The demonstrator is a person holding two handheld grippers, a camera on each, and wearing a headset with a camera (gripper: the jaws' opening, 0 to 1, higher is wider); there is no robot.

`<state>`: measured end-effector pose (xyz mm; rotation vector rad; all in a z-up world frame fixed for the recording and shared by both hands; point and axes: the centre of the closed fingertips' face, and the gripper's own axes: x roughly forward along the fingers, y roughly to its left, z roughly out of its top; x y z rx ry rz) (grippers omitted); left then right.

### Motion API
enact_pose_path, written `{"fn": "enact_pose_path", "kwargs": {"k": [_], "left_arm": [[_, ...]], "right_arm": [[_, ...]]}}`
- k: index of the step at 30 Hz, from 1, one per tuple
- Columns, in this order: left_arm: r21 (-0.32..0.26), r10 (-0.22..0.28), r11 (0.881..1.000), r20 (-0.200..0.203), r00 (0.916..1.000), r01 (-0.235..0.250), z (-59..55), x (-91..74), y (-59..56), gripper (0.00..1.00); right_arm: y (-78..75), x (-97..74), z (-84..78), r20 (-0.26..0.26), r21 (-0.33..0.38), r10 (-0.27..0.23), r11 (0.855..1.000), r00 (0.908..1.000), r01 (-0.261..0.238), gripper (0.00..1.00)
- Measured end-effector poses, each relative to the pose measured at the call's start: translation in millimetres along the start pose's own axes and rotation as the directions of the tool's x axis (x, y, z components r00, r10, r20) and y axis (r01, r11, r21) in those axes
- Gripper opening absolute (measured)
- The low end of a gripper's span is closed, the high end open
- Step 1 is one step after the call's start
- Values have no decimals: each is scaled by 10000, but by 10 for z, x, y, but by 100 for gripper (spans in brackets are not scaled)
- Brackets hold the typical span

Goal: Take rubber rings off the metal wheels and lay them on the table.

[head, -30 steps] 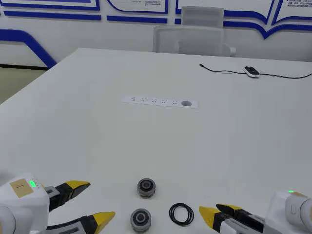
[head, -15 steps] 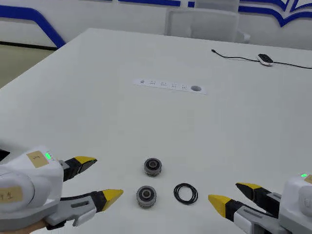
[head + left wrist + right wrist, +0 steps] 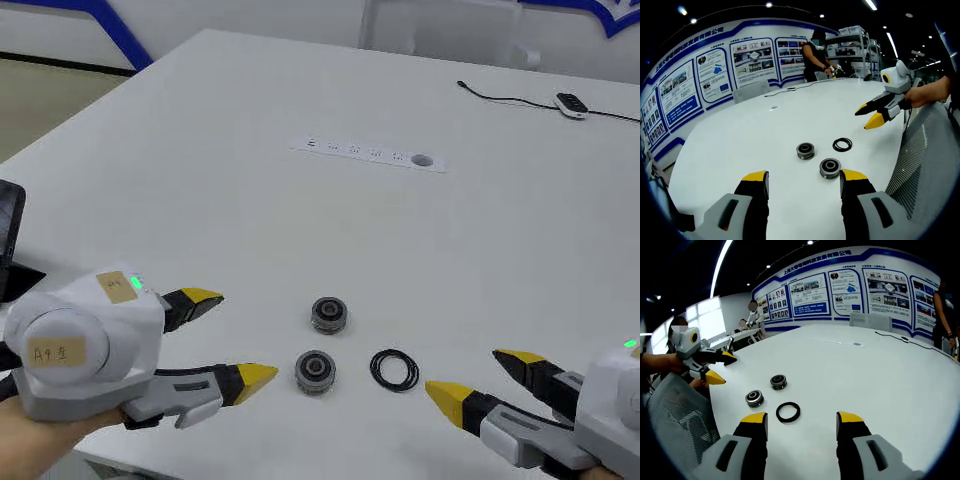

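Observation:
Two metal wheels stand on the white table, a near wheel [image 3: 316, 371] [image 3: 830, 167] [image 3: 754, 398] and a farther wheel [image 3: 329, 314] [image 3: 805, 150] [image 3: 778, 382]. A loose black rubber ring [image 3: 394, 369] [image 3: 842, 144] [image 3: 788, 411] lies flat just right of the near wheel. My left gripper [image 3: 232, 338] [image 3: 804, 179] is open, hovering left of the wheels with nothing between its yellow tips. My right gripper [image 3: 482, 376] [image 3: 801, 419] is open too, low at the right, a little beyond the ring.
A white socket strip [image 3: 368, 154] is set into the table [image 3: 250, 220] farther back. A black cable with a small remote [image 3: 571, 103] lies at the far right. A mesh chair back [image 3: 675, 415] stands at the table's near edge. People stand in the background.
The head camera has tilted down and moved, so the table scene sits higher in the picture. Both grippers have come further into view, still open. Wheels and ring lie where they were.

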<state>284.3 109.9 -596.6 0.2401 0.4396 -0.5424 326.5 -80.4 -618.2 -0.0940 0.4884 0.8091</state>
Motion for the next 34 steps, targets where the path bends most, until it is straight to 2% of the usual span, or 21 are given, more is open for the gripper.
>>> {"fn": "enact_pose_path", "kwargs": {"k": [13, 27, 34], "left_arm": [[219, -249, 9994, -180, 9995, 253, -32, 14, -69, 61], [62, -264, 9996, -179, 9995, 265, -50, 16, -58, 61], [208, -380, 9990, -332, 9987, 387, -76, 24, -82, 61]], "right_arm": [[82, 38, 0, -13, -144, 203, 9997, 9998, -203, 57], [37, 39, 7, 35, 69, 83, 9999, 10000, -83, 58], [36, 35, 12, 55, 109, 74, 9999, 10000, -74, 58]]}}
